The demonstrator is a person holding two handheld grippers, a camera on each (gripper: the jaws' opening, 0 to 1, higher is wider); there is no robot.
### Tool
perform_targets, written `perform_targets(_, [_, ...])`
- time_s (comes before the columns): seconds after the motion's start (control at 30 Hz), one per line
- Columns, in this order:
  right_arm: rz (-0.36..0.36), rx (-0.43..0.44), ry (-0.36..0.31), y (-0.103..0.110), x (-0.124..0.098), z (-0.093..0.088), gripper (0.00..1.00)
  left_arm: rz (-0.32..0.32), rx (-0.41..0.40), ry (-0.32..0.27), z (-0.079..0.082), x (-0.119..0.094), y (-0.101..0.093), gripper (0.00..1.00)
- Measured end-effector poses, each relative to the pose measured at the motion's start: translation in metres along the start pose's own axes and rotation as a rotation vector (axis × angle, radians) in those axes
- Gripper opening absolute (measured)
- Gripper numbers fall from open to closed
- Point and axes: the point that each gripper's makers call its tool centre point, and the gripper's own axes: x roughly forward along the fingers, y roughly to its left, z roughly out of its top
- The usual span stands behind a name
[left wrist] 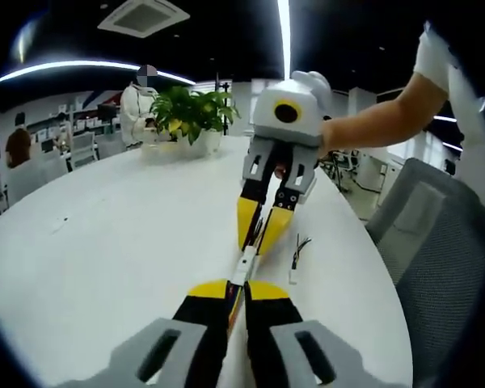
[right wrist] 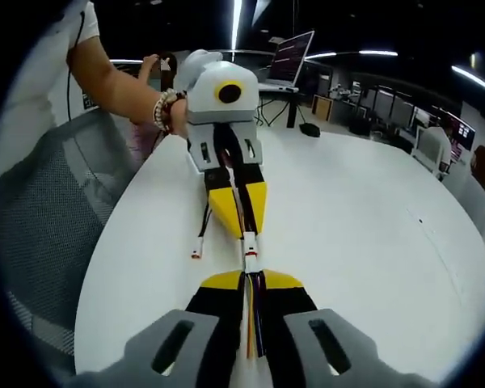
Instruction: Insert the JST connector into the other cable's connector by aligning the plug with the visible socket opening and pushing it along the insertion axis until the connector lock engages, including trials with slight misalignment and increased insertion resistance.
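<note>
Left gripper view: left gripper [left wrist: 236, 293] clamped narrow on cable, white connector [left wrist: 244, 265] at tips above white table [left wrist: 105, 242]; right gripper [left wrist: 259, 225] opposite, nipping other end. Spare cable [left wrist: 296, 257] lies beside. Potted plant [left wrist: 190, 113] behind.

Right gripper view: right gripper [right wrist: 250, 284] pinching wires; connectors meet between both yellow tips.

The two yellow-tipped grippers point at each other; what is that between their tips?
In both views, the white connectors bridge the gap between the left gripper and right gripper, each holding its own cable end.
</note>
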Motion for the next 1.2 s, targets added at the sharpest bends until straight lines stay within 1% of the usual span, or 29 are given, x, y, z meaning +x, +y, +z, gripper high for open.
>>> perform_targets(0.3, [0.0, 0.0, 0.009, -0.001, 0.002, -0.001, 0.04, -0.002, 0.004, 0.007, -0.003, 0.001, 0.0, 0.01])
perform_targets(0.5, [0.009, 0.002, 0.014, 0.001, 0.003, -0.004, 0.04, -0.006, 0.014, 0.031, -0.008, 0.003, -0.002, 0.01])
perform_targets(0.67, [0.015, -0.002, 0.023, 0.001, 0.004, -0.007, 0.04, -0.005, 0.015, 0.033, -0.007, 0.003, -0.003, 0.01])
perform_targets(1.03, [0.018, 0.025, 0.037, -0.001, 0.007, -0.009, 0.04, 0.003, 0.029, 0.034, -0.006, 0.001, -0.002, 0.01])
perform_targets(1.2, [0.02, 0.035, 0.061, -0.002, 0.008, -0.013, 0.04, 0.0, 0.035, 0.038, -0.007, 0.002, -0.003, 0.01])
